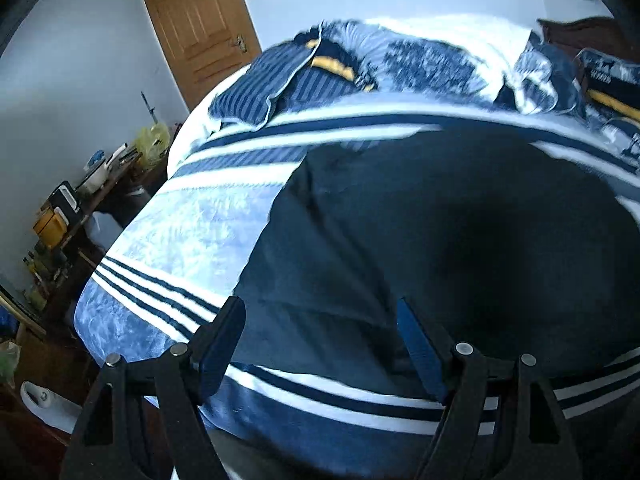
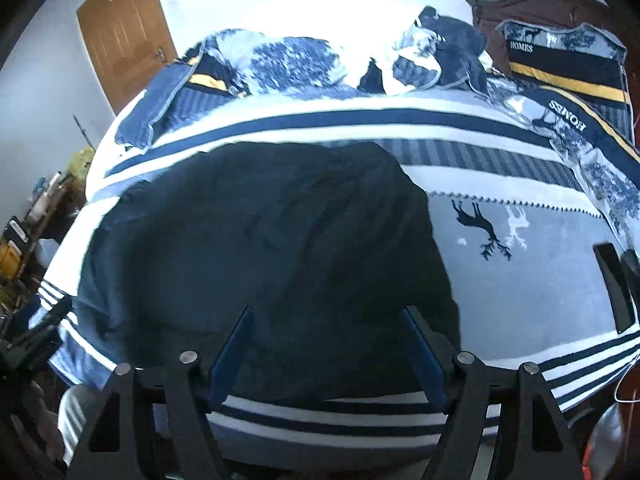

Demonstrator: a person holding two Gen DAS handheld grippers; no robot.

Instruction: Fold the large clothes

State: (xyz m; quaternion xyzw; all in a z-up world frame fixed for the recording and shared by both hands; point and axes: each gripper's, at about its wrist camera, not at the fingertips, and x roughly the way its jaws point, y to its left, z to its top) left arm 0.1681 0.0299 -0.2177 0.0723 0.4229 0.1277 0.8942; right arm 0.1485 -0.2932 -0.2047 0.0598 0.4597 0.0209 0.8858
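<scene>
On the bed, near edge: I have both grippers hanging above the foot of the bed, pointing toward the headboard.

Left gripper: spread wide, nothing between its blue-padded fingers; I see them hovering over the near left part of the garment, and I cannot tell whether the tips touch the cloth.

Right gripper: released to about the same width, empty; its blue pads frame the garment's near edge, and contact is again beyond what I can judge.

Task garment: a large dark navy cloth garment lies spread flat on the blanket, wrinkled, with its near edge close to the foot of the bed. From the left wrist camera it fills the centre and right of the view.

Under it: a blue-and-white striped fleece blanket covers the bed; to the garment's right I see a grey panel printed with a dark deer and a white deer.

Farther up the bed: a rumpled blue-and-white patterned quilt is heaped behind the garment, and a pillow with black and yellow bands and the word HOMES leans on a dark wooden headboard.

Room, left side: a brown wooden door stands shut, and a cluttered dark side table sits just beside the bed.
</scene>
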